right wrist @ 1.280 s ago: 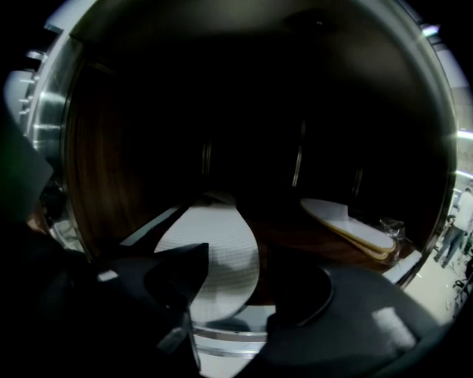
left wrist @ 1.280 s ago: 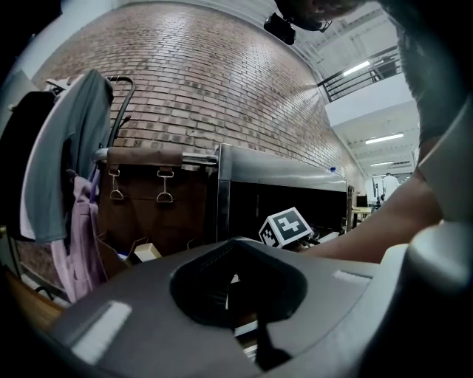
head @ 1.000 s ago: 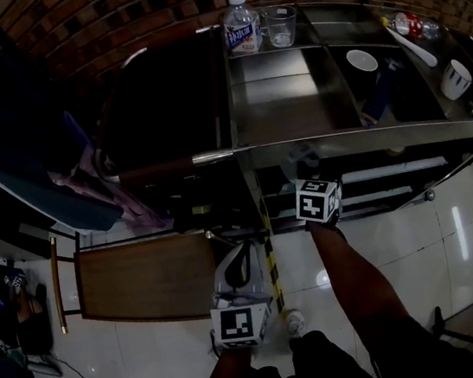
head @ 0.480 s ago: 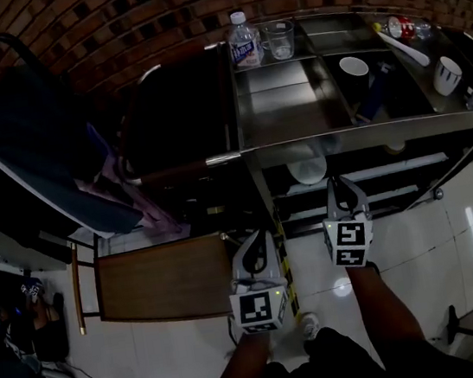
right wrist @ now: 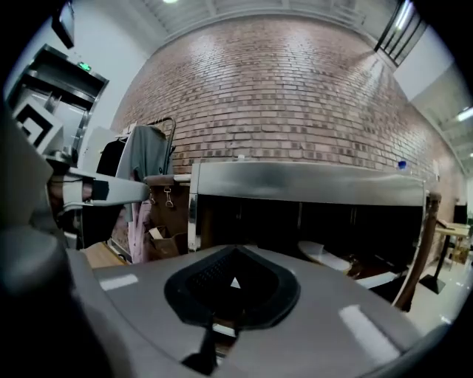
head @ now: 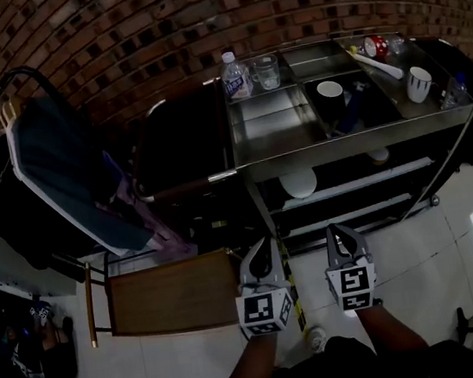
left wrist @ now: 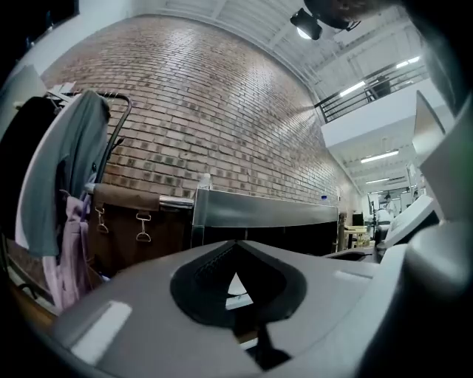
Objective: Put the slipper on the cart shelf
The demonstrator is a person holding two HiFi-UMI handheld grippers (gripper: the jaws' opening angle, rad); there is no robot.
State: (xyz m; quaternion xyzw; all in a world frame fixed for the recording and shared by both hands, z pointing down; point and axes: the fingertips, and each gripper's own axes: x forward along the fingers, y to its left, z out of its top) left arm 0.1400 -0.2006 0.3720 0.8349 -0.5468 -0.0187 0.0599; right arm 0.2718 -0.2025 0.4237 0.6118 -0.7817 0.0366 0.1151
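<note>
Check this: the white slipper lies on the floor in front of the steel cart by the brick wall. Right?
Not quite: the white slipper lies on a shelf of the steel cart by the brick wall, as the head view shows.

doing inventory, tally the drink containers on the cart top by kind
water bottle: 1
clear glass: 1
cups: 2
red container, lying down: 1
total: 5, leaving out one unclear item at the right end

- Slipper (head: pixel 299 184) lay on the cart's (head: pixel 344 144) shelf, under its top.
- Bottle (head: pixel 235 76) and glass (head: pixel 266 72) stood together at the top's back left.
- Rack (head: pixel 60 178) stood left of the cart.
- Left tool (head: pixel 261 248) and right tool (head: pixel 339 232) hung before the cart.
</note>
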